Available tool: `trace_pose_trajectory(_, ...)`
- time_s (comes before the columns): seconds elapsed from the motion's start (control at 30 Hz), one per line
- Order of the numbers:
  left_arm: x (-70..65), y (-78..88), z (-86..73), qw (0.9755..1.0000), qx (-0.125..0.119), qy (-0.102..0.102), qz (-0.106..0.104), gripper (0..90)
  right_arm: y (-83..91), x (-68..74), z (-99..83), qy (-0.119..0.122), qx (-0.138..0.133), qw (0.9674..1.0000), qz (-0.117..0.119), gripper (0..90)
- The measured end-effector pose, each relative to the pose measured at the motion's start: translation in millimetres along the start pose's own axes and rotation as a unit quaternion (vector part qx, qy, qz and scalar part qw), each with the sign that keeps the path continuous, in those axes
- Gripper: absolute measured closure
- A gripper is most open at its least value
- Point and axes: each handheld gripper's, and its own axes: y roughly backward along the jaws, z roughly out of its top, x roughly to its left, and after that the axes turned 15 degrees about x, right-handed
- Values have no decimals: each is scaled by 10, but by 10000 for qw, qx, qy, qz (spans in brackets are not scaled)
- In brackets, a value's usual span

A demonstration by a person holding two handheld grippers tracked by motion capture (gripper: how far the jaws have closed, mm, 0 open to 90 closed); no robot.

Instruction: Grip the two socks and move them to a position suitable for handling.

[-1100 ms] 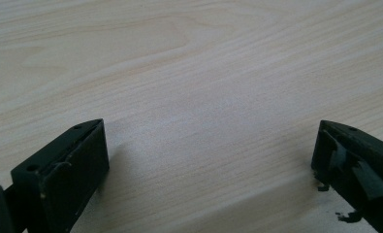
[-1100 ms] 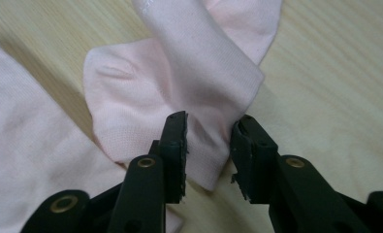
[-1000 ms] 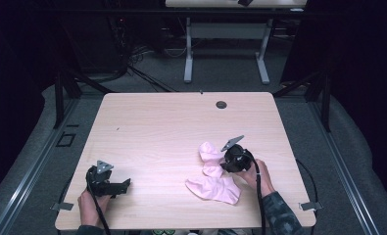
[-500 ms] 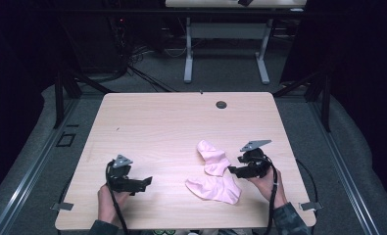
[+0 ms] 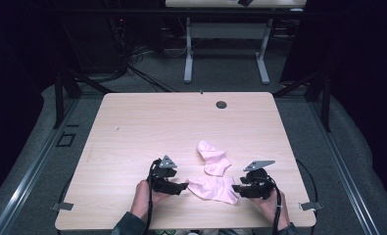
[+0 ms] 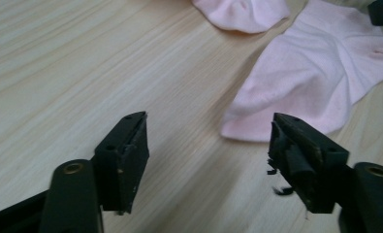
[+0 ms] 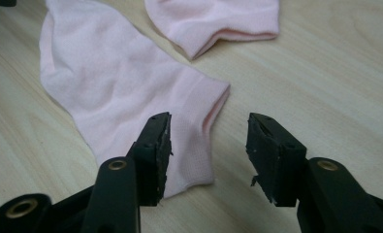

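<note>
Left gripper: near table edge, jaws spread wide, empty, just left of nearer sock's toe end.
Flat pale pink cotton sock: between the two grippers, on light wood-grain table.
Second pale pink sock: just behind the first, its path unobstructed.
Right gripper: jaws parted, empty, at nearer sock's cuff.
Small round dark grommet: far edge, well apart.

The high camera is looking down on the table from far up. Both gripper cameras are sitting low, looking closely at the same pink socks.
</note>
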Motion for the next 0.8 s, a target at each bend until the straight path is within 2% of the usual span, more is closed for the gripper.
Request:
trace_pose_trajectory(0.03, -13, -27, 26, 10000, 30, -32, -86, 346, -10, 1, -5, 18, 43, 10000, -40, 522)
trace_pose_trajectory(0.1, -34, -66, 54, 9999, 64, -50, -98, 415, -36, 21, -16, 22, -16, 10000, -11, 541)
trace_pose_trajectory(0.13, -41, -87, 70, 9999, 105, -109, -84, 441, -53, 44, -14, 61, 53, 9999, -113, 565)
trace_pose_trajectory(0.17, -47, -101, 80, 9998, 149, -118, -117, 441, -53, 44, -14, 61, 53, 9999, -113, 565)
trace_pose_trajectory(0.23, -62, -124, 94, 9997, 177, -182, -72, 511, -65, 64, -11, 133, 87, 9997, -161, 603)
trace_pose_trajectory(0.3, -73, -142, 104, 9995, 217, -239, -73, 540, -68, 69, -10, 135, 74, 9997, -194, 619)
trace_pose_trajectory(0.33, -85, -150, 110, 9993, 249, -294, -35, 591, -65, 72, -6, 236, 113, 9994, -243, 654)
trace_pose_trajectory(0.4, -89, -154, 111, 9992, 232, -312, -18, 607, -71, 83, -7, 232, 102, 9993, -283, 667)
trace_pose_trajectory(0.43, -95, -159, 116, 9992, 220, -332, 40, 652, -71, 89, -4, 300, 115, 9992, -256, 704)
trace_pose_trajectory(0.63, -113, -164, 113, 9989, 237, -364, 182, 817, -81, 82, -15, 280, 44, 9994, -206, 783)
trace_pose_trajectory(0.8, -120, -167, 94, 9993, 146, -302, 174, 882, -92, 79, -36, 265, -54, 9996, -43, 829)
